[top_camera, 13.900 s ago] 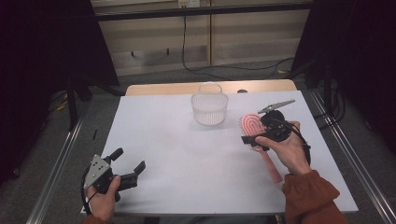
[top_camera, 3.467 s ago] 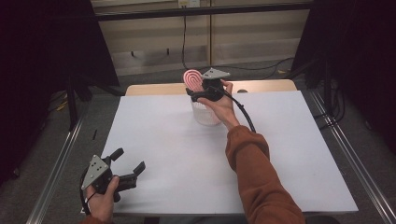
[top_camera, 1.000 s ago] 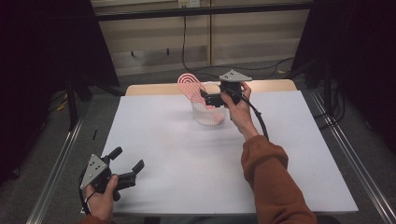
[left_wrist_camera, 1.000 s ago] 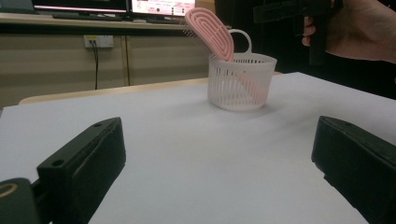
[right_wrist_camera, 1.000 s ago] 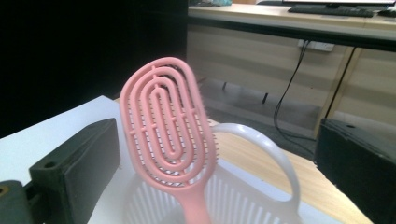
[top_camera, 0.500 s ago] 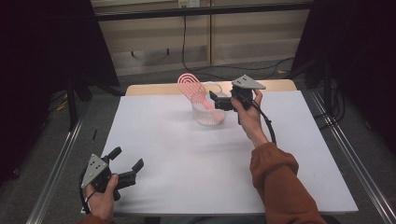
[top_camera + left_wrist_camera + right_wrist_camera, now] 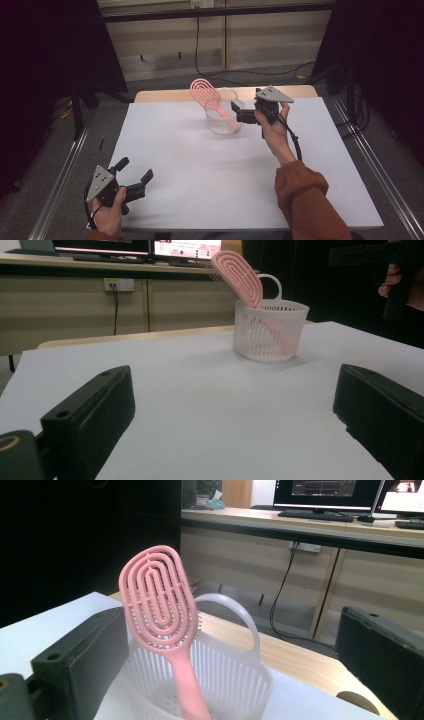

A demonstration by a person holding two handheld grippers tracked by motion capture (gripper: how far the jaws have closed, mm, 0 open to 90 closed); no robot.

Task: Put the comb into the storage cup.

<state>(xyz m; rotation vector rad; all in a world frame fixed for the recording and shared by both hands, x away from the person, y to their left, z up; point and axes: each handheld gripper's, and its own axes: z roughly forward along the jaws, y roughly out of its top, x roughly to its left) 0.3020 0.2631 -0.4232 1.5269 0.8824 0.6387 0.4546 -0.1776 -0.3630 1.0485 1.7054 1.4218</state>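
A pink hairbrush (image 7: 204, 93) stands handle-down in a white slotted basket (image 7: 222, 120) at the back middle of the table, its oval head leaning out to the left. My right gripper (image 7: 236, 113) hovers just right of the basket, open, jaws pointing at it with nothing between them. In the right gripper view the hairbrush (image 7: 157, 605) and basket (image 7: 235, 680) stand close between the spread jaws. My left gripper (image 7: 135, 169) rests open at the table's near left corner. From it the hairbrush (image 7: 237, 275) and basket (image 7: 270, 332) show far ahead.
A white sheet (image 7: 200, 170) covers the table, with a bare wooden strip (image 7: 160, 95) along the back edge. Metal rails (image 7: 380, 170) run along both sides. A desk with monitors (image 7: 320, 490) and hanging cables stands behind the table.
My right gripper has drawn back to the right, away from the basket. The hairbrush stays leaning in the basket. The left gripper has not moved.
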